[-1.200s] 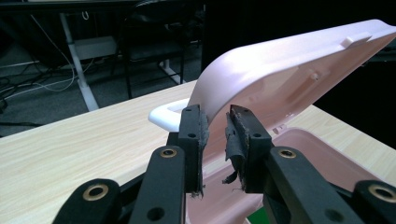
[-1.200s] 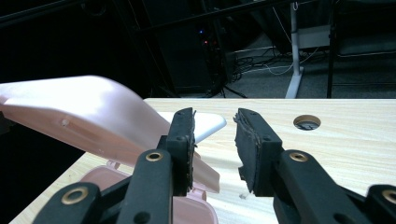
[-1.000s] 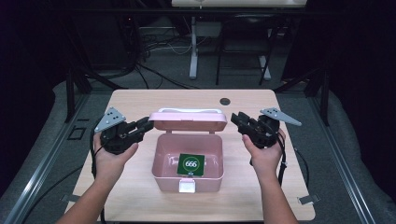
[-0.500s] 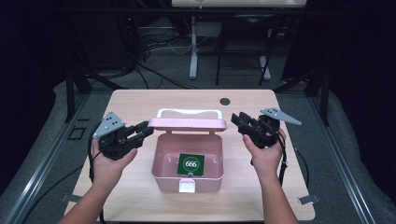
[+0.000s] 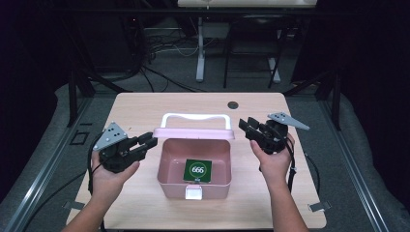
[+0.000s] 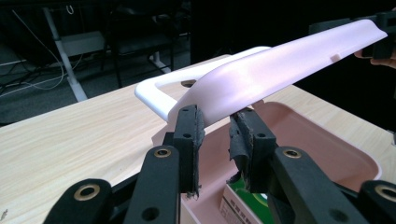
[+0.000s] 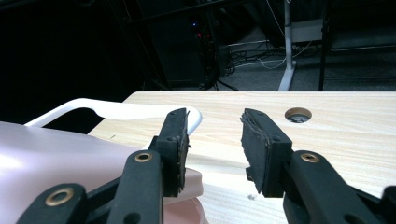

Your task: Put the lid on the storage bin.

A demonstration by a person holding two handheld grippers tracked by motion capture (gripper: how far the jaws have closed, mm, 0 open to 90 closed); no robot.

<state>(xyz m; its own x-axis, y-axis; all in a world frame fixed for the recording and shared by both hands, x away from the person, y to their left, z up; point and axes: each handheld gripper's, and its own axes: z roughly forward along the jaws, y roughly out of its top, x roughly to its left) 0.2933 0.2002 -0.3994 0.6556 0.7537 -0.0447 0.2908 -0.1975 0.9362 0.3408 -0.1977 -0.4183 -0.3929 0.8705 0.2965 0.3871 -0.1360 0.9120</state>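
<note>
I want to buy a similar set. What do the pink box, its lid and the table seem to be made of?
Box and lid: probably moulded plastic, smooth with a soft sheen, rounded edges, uniform pink; the lid's handle is white. Table: pale wood-grain top, likely laminate or veneer, matte, with fine streaks running along it.

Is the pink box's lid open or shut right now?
Open. The lid stands tipped back behind the box, and the green card inside shows.

The left gripper (image 5: 149,141) let go of the pink lid's (image 5: 193,133) left end and drew slightly back. The right gripper (image 5: 246,127) opened further beside the lid's right end.
</note>
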